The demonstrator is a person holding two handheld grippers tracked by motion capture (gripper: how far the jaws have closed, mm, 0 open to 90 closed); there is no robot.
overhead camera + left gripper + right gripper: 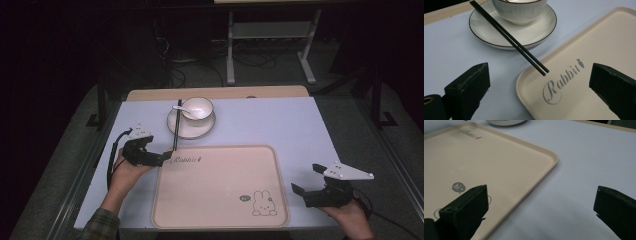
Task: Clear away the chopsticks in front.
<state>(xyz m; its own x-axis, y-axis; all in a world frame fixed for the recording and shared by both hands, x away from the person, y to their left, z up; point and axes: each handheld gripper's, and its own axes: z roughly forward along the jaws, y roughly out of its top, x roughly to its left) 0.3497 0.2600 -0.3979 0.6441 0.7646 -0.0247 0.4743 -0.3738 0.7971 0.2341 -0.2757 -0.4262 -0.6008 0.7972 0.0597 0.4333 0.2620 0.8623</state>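
Black chopsticks (176, 124) slant from a saucer (191, 127) to a beige tray (220, 187) on the pale surface (280, 125).
High view: left tongs (165, 156) by the tray's corner, right tongs (306, 180) beside its right edge. Left gripper view: jaws released, chopstick tips (544, 71) over the tray rim. Right gripper view: jaws released, empty.

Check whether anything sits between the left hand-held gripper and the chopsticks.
Nothing visible does. The left hand-held gripper is open, and between it and the near tips of the chopsticks lie only bare tablecloth and the tray's corner.
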